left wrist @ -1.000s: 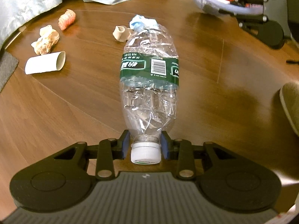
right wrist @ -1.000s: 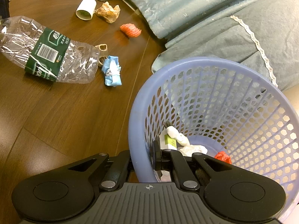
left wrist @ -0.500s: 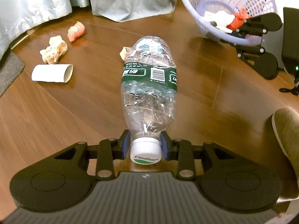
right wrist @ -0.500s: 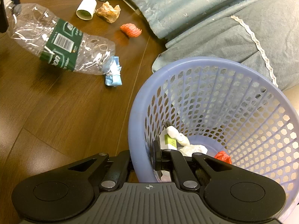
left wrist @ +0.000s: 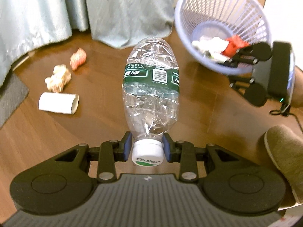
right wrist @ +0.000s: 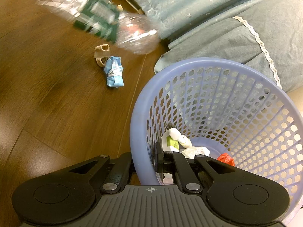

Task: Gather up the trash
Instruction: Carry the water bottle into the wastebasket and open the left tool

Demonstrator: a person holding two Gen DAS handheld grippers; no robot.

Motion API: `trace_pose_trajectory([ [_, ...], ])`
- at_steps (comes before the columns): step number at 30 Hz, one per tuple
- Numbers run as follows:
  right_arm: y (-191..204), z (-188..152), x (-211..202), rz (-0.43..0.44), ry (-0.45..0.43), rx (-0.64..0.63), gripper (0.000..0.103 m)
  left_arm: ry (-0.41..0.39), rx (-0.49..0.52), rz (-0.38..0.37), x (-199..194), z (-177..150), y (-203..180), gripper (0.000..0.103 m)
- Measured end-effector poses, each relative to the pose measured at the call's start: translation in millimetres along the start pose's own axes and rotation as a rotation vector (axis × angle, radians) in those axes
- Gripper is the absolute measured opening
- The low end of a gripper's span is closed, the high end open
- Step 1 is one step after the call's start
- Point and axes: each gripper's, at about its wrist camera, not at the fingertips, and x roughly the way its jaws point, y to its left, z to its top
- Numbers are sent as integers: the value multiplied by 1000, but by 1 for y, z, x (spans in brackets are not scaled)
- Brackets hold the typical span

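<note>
My left gripper (left wrist: 147,147) is shut on the neck of a crushed clear plastic bottle (left wrist: 151,87) with a green label and white cap, held off the wooden floor. The same bottle (right wrist: 106,17) shows blurred at the upper left of the right wrist view. My right gripper (right wrist: 146,162) is shut on the rim of the lavender mesh basket (right wrist: 140,117), tilted toward the bottle, with several pieces of trash inside. From the left wrist view the basket (left wrist: 181,24) stands at the upper right with the right gripper (left wrist: 230,62) clamped on its edge.
On the floor lie a white cardboard tube (left wrist: 58,103), a crumpled tan paper (left wrist: 57,78), an orange wad (left wrist: 78,58), a blue wrapper (right wrist: 114,71) and a tan ring piece (right wrist: 101,54). Pale blue curtains (left wrist: 94,9) hang behind. A slippered foot (left wrist: 284,151) is at right.
The left gripper has lifted the bottle off the floor and tilted upward, bringing curtains and basket into view. In the right wrist view the bottle rose toward the top. The basket stayed put.
</note>
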Motion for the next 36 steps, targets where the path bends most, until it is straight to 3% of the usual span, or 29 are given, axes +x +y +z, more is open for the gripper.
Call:
trace_pose_trajectory([
  [8,0,-1,0,1,0,-2,1,-97,79,-86,-28,42,-1,29],
  [12,0,-1,0,1,-1,1,1,-97,157,-152,-28,67,-18,29],
  [21,-4,-3,0,1,-10,10,1,-61,297,-303,19,133,-67,29],
  [24,-4,-2,1,1,-9,14,1,-47,269,-326,47,161,-78,35],
  [25,-4,-2,1,2,-9,15,1,-57,239,-326,52,166,-77,47],
  [26,-4,-2,1,1,-10,16,1,-78,210,-317,54,171,-74,49],
  [30,-5,-3,1,1,-9,23,1,-159,136,-289,41,171,-59,49],
  [36,-8,-5,0,-2,-9,33,1,-104,54,-147,35,130,-13,49],
])
